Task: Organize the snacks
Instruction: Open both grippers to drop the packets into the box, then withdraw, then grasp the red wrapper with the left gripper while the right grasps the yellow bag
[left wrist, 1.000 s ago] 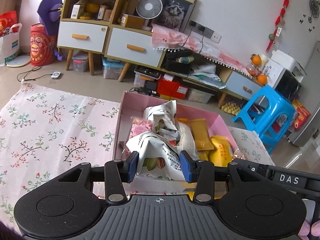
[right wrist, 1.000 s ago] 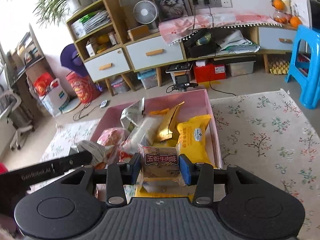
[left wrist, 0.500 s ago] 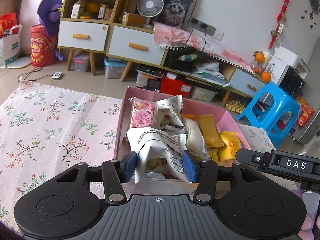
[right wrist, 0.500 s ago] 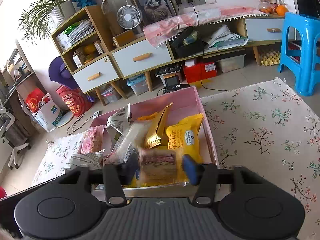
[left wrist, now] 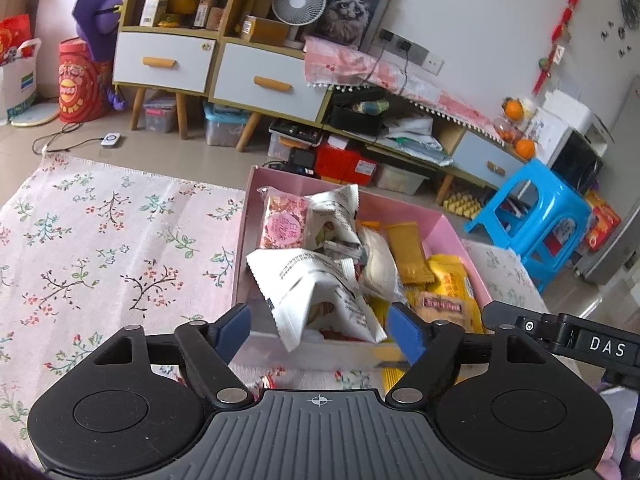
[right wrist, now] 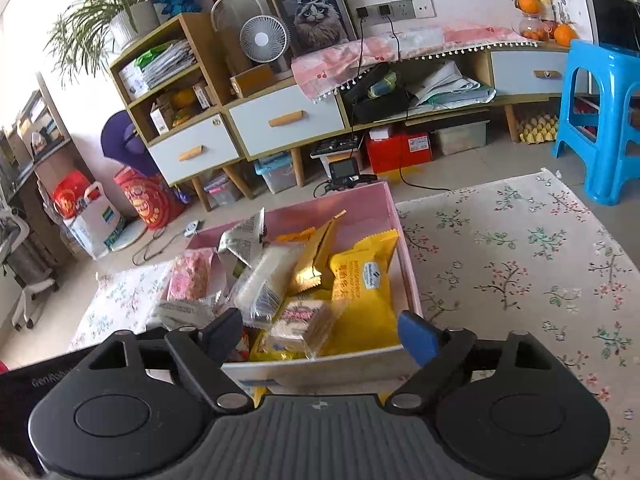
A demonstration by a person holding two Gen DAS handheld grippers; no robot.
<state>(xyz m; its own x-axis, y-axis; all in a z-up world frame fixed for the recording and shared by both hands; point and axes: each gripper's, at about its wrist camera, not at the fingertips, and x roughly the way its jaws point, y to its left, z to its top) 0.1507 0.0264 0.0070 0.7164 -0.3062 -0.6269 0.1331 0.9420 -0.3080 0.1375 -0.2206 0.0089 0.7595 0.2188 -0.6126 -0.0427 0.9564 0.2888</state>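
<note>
Crinkly film is basically all you're dealing with here, so everything in that pink box (left wrist: 256, 216) should be feather-light, slippery and quick to crumple or slide if pinched wrong. The left gripper (left wrist: 318, 330) has its fingers spreading apart right now, and the white printed snack bag (left wrist: 320, 284) sits between them without either blue pad pressing on it, so it looks let go and resting at the near end of the box on top of the pile. Same story on the right gripper (right wrist: 320, 334): fingers opening, and the little clear-wrapped brown cake (right wrist: 300, 320) lies between them, untouched, on the yellow packet (right wrist: 368, 280) by the near wall of the box. My guess for handling: the white bag is puffy with air, so grab it across the sealed crimped edge or the flat middle, not a corner that'll just fold away. The brown cake looks soft and crushable, so a gentle squeeze across its short sides would be safer than clamping the top. The gold bar packet (right wrist: 316, 256) leaning upright and the pink round-label packet (left wrist: 284, 224) at the far left look stiffer and easier to pinch by their edges. The box sits on a flowery worktop cloth (left wrist: 100, 248), so nothing should skate far if dropped.
</note>
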